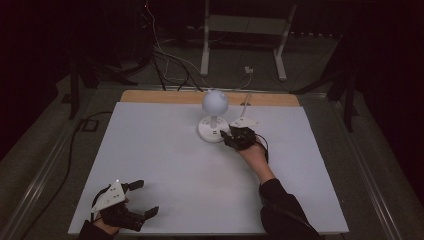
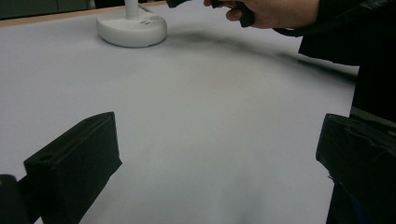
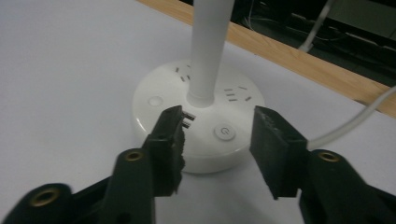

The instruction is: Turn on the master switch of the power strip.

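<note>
A white desk lamp stands at the far middle of the white board (image 1: 150,150), with a round head (image 1: 215,101), a thin stem (image 3: 210,46) and a round base (image 1: 210,131) (image 3: 154,100) (image 2: 131,29). The base carries socket slots and a power button (image 3: 224,132). My right gripper (image 1: 226,137) (image 3: 219,135) hovers at the base's right front side. Its jaws stand partly apart over the base's near part, with the button in the gap, and the pads press on nothing. My left gripper (image 1: 145,197) (image 2: 219,154) rests open near the board's front left corner with nothing between its jaws.
A white cable (image 3: 350,126) runs from the base over the board's wooden far edge (image 1: 165,96) toward a plug on the floor (image 1: 248,70). A small white stand (image 1: 244,121) sits just right of the lamp. A white frame and dark cables lie beyond the table.
</note>
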`<state>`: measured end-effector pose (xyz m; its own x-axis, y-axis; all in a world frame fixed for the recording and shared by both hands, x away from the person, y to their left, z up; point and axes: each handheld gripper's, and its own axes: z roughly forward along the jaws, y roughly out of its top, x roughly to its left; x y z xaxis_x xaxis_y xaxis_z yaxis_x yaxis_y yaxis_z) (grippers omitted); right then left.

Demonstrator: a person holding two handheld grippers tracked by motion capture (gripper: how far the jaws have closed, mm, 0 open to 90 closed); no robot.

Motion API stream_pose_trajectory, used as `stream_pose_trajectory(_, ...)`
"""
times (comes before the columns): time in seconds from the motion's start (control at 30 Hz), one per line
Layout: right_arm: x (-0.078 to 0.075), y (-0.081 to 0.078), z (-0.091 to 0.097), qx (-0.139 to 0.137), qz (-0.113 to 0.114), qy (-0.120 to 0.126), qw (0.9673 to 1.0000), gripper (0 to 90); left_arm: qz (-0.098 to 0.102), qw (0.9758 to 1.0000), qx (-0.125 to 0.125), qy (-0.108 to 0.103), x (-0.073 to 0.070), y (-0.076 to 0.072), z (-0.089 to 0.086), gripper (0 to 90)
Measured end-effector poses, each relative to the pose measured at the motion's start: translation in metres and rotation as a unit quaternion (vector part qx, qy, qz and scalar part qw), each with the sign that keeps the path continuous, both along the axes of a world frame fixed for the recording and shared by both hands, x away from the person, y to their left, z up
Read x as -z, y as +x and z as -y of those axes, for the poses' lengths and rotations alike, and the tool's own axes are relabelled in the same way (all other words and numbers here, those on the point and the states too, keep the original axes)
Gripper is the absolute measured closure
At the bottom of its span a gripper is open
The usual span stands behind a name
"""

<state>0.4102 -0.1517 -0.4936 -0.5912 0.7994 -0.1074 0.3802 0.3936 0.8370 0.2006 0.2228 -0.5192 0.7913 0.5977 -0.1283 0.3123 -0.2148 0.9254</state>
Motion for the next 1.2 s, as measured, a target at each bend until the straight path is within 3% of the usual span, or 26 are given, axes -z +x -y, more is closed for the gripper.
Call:
stream_pose_trajectory(0.17,0.001,0.004,0.000,0.013,-0.001,0.000,0.9999,66.9,0.000,1.0000,0.001,0.000,0.000,0.000,0.000,0.1)
stream_pose_trajectory(0.3,0.000,0.006,-0.001,0.016,0.000,0.001,0.9999,70.4,0.000,1.0000,0.001,0.000,0.000,0.000,0.000,0.1)
stream_pose_trajectory(0.33,0.000,0.007,-0.002,0.020,0.001,-0.002,0.9998,75.6,0.000,1.0000,0.000,0.001,0.000,0.000,0.000,0.1)
stream_pose_trajectory(0.57,0.001,0.012,-0.003,0.019,0.006,-0.003,0.9998,89.7,0.000,1.0000,0.001,0.002,0.000,0.000,0.000,0.1)
stream_pose_trajectory(0.7,0.003,0.015,-0.005,0.007,0.000,-0.009,0.9999,90.0,0.000,1.0000,0.000,0.002,0.000,0.000,0.000,0.1)
stream_pose_trajectory(1.2,0.018,0.025,-0.014,0.013,-0.008,-0.023,0.9996,90.0,-0.001,1.0000,0.001,0.003,0.000,0.000,0.001,0.1)
